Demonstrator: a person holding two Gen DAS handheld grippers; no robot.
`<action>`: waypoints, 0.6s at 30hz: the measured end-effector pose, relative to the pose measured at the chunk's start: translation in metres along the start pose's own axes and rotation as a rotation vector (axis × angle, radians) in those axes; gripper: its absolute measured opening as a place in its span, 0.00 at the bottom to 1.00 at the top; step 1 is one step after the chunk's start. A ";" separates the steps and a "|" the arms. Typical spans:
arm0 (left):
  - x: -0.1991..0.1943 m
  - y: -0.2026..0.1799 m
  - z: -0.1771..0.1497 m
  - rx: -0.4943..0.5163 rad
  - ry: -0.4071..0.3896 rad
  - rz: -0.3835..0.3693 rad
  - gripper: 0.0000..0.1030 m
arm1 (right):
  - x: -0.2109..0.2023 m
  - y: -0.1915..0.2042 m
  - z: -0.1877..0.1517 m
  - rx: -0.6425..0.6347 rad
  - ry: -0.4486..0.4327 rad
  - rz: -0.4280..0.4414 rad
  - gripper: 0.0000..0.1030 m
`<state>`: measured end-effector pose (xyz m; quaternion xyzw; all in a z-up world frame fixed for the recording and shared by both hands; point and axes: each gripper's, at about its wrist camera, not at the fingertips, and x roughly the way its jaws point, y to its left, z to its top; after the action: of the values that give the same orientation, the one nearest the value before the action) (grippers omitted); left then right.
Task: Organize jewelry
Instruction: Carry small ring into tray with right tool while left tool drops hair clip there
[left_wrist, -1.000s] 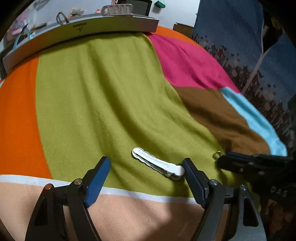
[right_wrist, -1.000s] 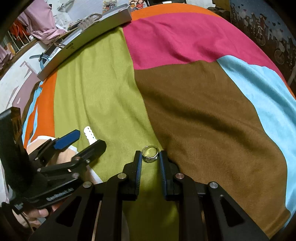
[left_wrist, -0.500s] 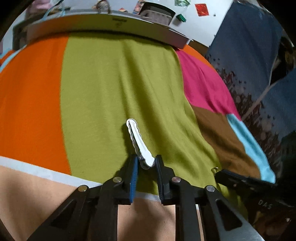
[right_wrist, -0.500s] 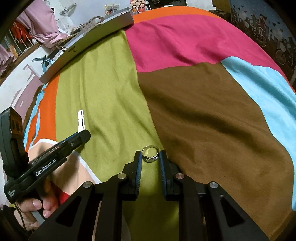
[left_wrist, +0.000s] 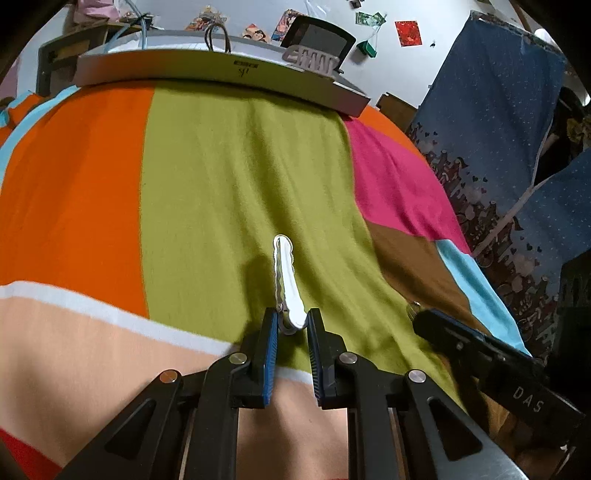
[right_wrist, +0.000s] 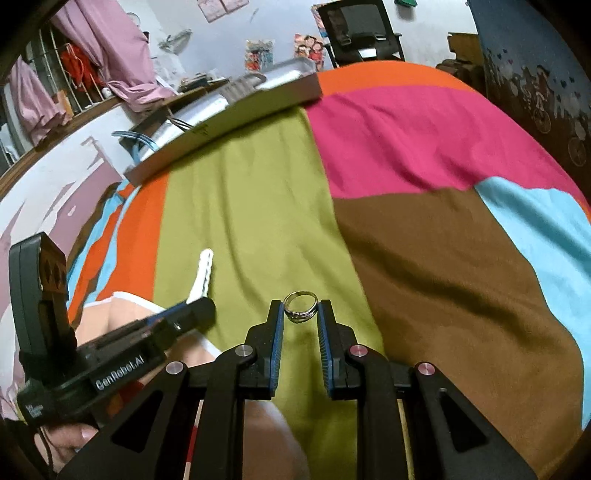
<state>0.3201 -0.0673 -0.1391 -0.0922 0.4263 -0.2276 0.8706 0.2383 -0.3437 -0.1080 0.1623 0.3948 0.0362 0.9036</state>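
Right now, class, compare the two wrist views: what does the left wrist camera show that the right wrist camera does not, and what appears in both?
Only the left wrist view shows the left gripper from behind, its jaws shut on the base of the white hair clip, and the grey tray's front wall face-on.

Only the right wrist view shows the silver ring plainly, pinched in the right gripper, plus pink clothes hanging at the back.

Both show the colour-block blanket, the clip, the tray and the other gripper from the side.
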 end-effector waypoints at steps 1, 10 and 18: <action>-0.003 -0.002 0.000 -0.002 -0.007 0.000 0.15 | -0.003 0.001 0.002 0.002 -0.003 0.003 0.16; -0.051 -0.014 0.044 0.026 -0.154 0.033 0.15 | -0.028 0.027 0.055 -0.112 -0.105 0.028 0.16; -0.076 0.015 0.124 0.029 -0.286 0.126 0.15 | -0.014 0.078 0.147 -0.246 -0.223 0.140 0.16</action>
<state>0.3816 -0.0221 -0.0148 -0.0842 0.2994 -0.1631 0.9363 0.3404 -0.3120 0.0202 0.0807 0.2726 0.1290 0.9500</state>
